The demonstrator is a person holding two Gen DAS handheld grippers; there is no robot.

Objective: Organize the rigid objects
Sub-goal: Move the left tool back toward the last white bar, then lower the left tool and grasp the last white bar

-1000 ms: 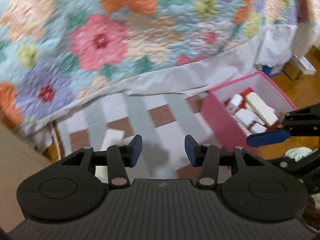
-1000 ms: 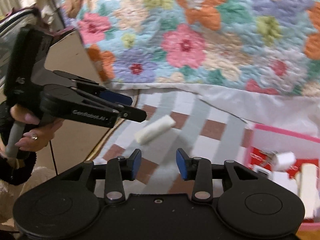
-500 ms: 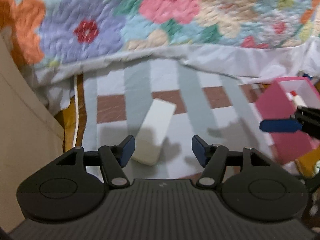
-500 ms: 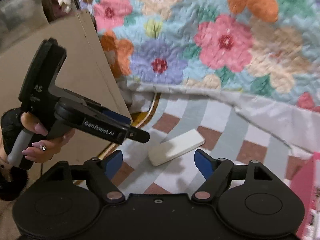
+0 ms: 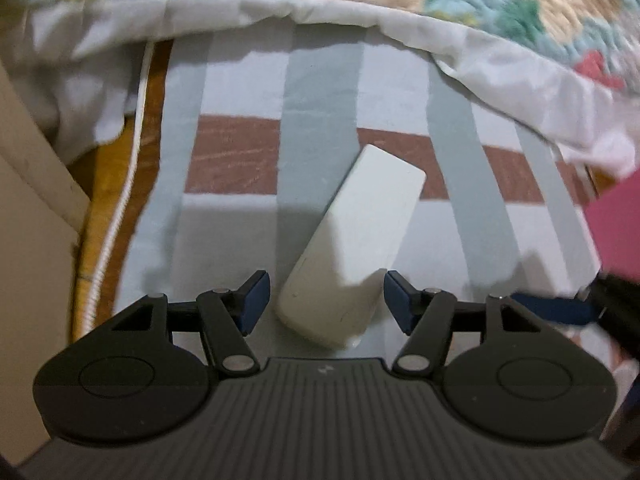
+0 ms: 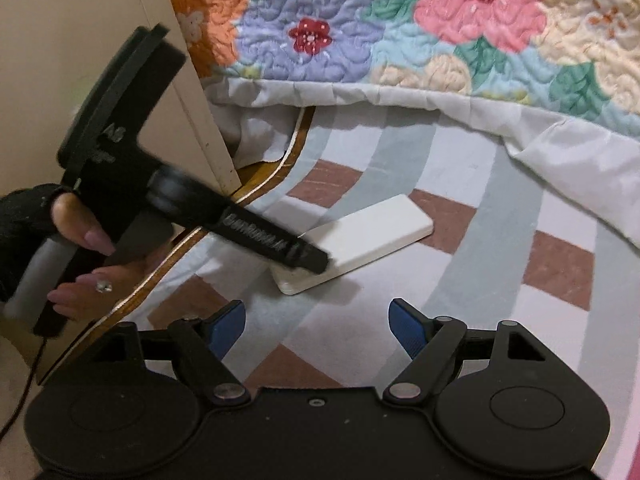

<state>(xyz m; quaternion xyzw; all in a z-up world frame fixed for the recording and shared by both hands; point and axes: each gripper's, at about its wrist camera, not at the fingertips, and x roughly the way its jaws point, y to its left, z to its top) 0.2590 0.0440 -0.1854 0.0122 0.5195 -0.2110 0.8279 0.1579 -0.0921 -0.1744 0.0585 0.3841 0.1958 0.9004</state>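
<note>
My left gripper has just spread its fingers; the near end of the white block lies between them, untouched. The block rests flat on the striped rug, just below the floral quilt's hem. My right gripper has opened wide and holds nothing, short of the block.

Left gripper lowered over white block, both grippers' jaws opened wider
</note>
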